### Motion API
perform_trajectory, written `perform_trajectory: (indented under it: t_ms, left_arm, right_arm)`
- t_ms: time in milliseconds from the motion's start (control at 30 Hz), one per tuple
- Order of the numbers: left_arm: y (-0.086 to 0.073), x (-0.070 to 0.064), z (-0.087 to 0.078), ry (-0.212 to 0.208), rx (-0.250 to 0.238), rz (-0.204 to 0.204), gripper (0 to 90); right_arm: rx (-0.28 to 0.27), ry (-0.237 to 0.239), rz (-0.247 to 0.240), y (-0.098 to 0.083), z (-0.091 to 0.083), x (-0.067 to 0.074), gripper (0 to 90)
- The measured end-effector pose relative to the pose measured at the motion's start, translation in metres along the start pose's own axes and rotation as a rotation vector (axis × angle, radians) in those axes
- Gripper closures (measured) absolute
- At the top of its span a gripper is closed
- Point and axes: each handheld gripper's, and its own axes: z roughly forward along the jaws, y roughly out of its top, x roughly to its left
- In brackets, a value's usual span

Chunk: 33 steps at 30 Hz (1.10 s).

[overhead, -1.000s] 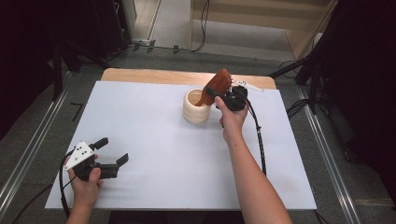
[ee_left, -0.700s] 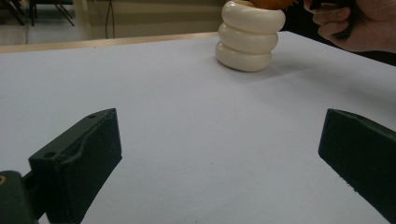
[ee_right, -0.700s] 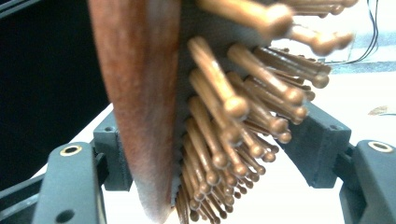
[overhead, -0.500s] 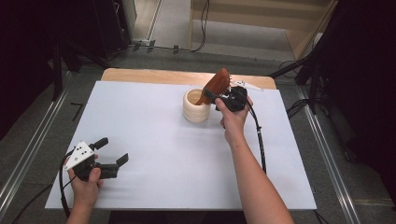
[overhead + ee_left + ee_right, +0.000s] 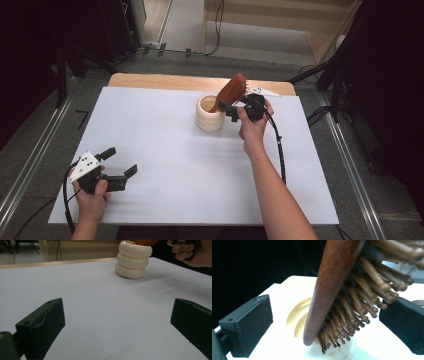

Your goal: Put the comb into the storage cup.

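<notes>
A cream ribbed cup [image 5: 210, 114] stands at the back middle of the white table sheet [image 5: 175, 170]. A reddish wooden hairbrush [image 5: 231, 91] leans out of the cup, handle down and bristled head up to the right. My right gripper [image 5: 233, 103] is beside the cup's right side, and its jaws stand wide apart on either side of the brush head [image 5: 332, 285]. The wooden back faces the left jaw with a clear gap, and the bristles reach toward the right jaw. My left gripper [image 5: 120, 161] rests open at the near left, with nothing between its jaws [image 5: 117, 315] and the cup [image 5: 133, 260] far ahead.
A strip of bare wooden tabletop [image 5: 165, 81] shows behind the sheet. The right gripper's cable [image 5: 280, 150] trails along the forearm toward the near edge. Dark stands and floor cables surround the table. Bare white sheet lies between the two grippers.
The brush head has tipped slightly left and lower at the cup. The right hand has barely shifted, and the left gripper has not moved.
</notes>
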Motion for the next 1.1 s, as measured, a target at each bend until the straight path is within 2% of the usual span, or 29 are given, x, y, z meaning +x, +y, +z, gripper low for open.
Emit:
perform_trajectory:
  t_ms: [733,1100]
  left_arm:
    - [0.0,0.0,0.0,0.0,0.003,0.004,0.0]
    - [0.0,-0.001,0.001,0.002,0.009,0.01,0.0]
  right_arm:
    - [-0.003,-0.022,-0.07,-0.007,-0.024,0.002,0.0]
    - [0.0,-0.023,-0.104,-0.023,-0.042,0.003,0.0]
